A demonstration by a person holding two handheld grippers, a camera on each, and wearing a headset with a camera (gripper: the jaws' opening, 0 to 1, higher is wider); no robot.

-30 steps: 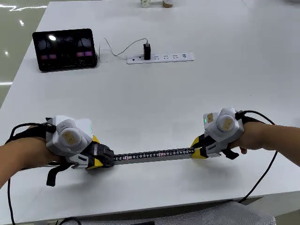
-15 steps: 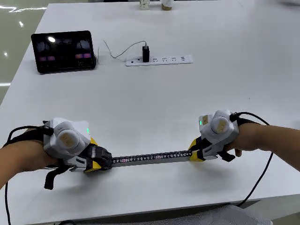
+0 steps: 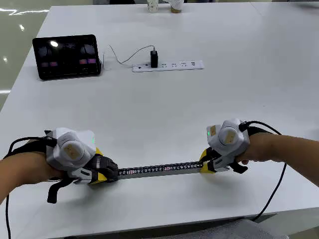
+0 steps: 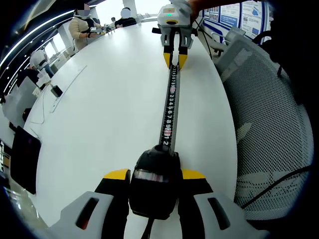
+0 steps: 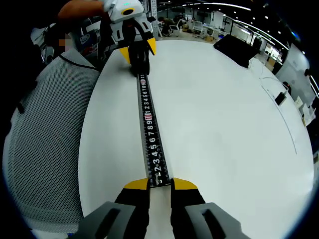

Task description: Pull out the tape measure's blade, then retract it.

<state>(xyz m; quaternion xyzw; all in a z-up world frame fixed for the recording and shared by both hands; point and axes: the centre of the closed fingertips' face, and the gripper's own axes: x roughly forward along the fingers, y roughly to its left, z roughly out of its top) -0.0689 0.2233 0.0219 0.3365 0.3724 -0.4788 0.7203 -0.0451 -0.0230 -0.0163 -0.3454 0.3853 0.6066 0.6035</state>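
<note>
We are holding the black tape measure case (image 4: 153, 181) low on the white table (image 3: 199, 99), near its front edge, with the left gripper (image 3: 102, 172), whose yellow-tipped jaws are clamping it from both sides. The right gripper (image 5: 159, 185) is pinching the free end of the dark numbered metal blade (image 3: 159, 168) between closed jaws. The blade is lying drawn out flat along the tabletop between the two grippers, which are standing well apart. We judge the pull-out largely done and the return to be the part needing care. For that, we are aiming to move the right gripper straight along the blade's own line toward the case, resisting the spring so the blade is not snapping home, while pinning the case level so it is not twisting or buckling the blade.
</note>
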